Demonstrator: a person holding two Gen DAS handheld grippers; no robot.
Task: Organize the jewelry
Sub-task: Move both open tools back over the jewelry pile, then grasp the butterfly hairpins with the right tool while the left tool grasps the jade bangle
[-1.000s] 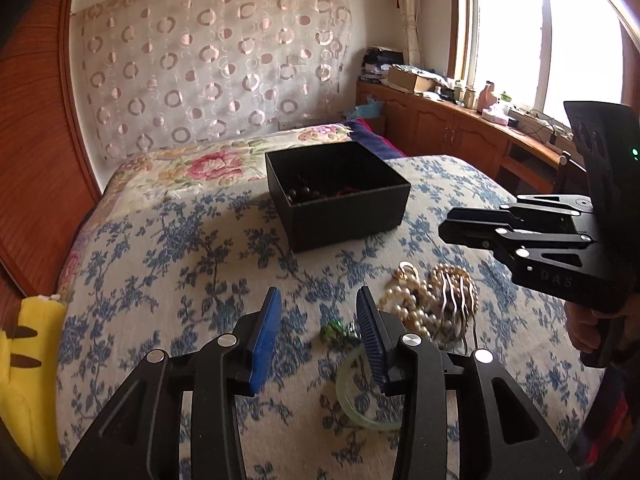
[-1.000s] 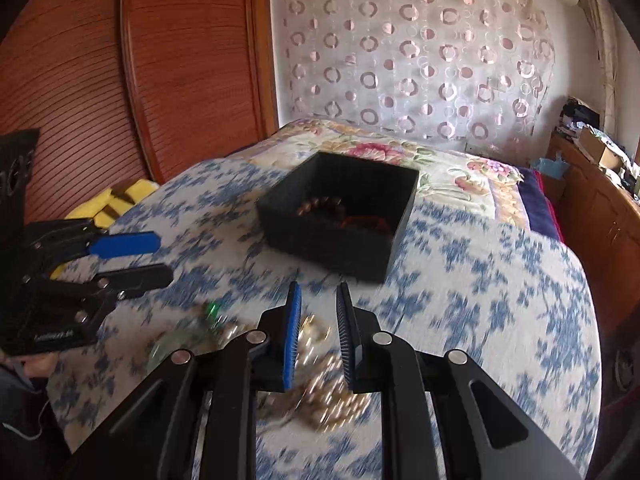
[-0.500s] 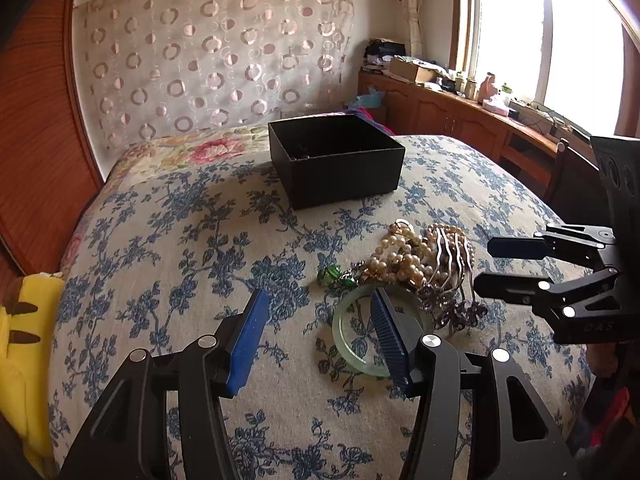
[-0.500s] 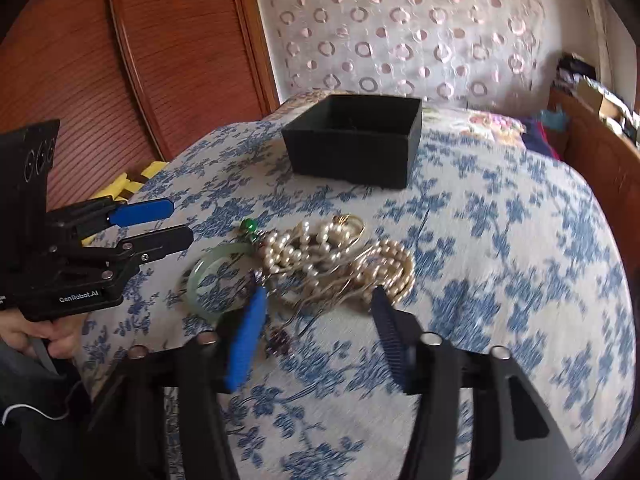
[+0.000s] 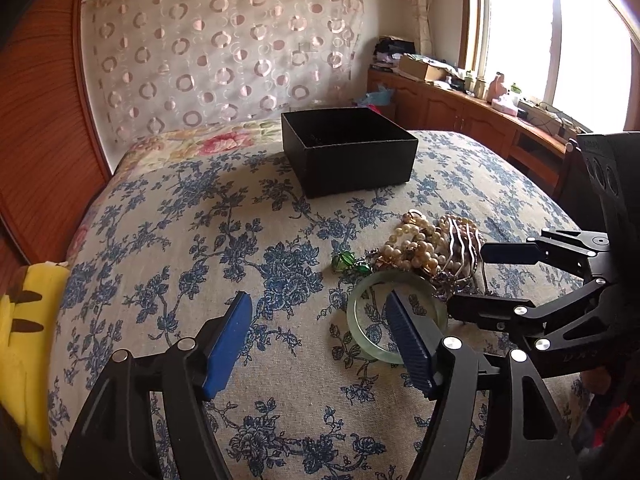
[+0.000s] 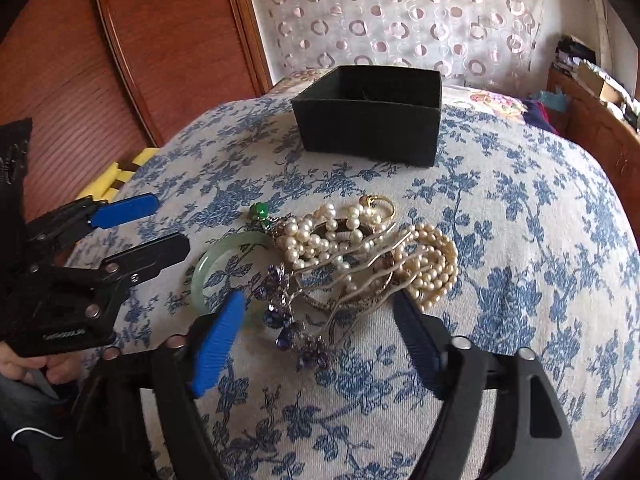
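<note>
A pile of jewelry lies on the blue-flowered bedspread: pearl strands point(image 6: 424, 268) point(image 5: 412, 248), a silver hair comb with purple stones point(image 6: 288, 312), a pale green jade bangle point(image 6: 208, 272) point(image 5: 360, 316), a green bead charm point(image 6: 259, 211) point(image 5: 344, 260) and a gold ring point(image 6: 380, 204). A black open box point(image 6: 368, 112) point(image 5: 348, 156) stands behind the pile. My right gripper point(image 6: 320, 344) is open, low over the comb's near end. My left gripper point(image 5: 320, 340) is open, its right finger over the bangle. Both are empty.
A wooden headboard point(image 6: 140, 40) curves along the left. A yellow plush toy point(image 5: 24, 320) lies at the bed's left edge. A patterned curtain point(image 5: 224, 60) hangs behind the bed, and wooden cabinets point(image 5: 460, 112) run under the window at right.
Both grippers have come down and back from the box toward the jewelry pile. Both have opened wider, the right one from nearly shut.
</note>
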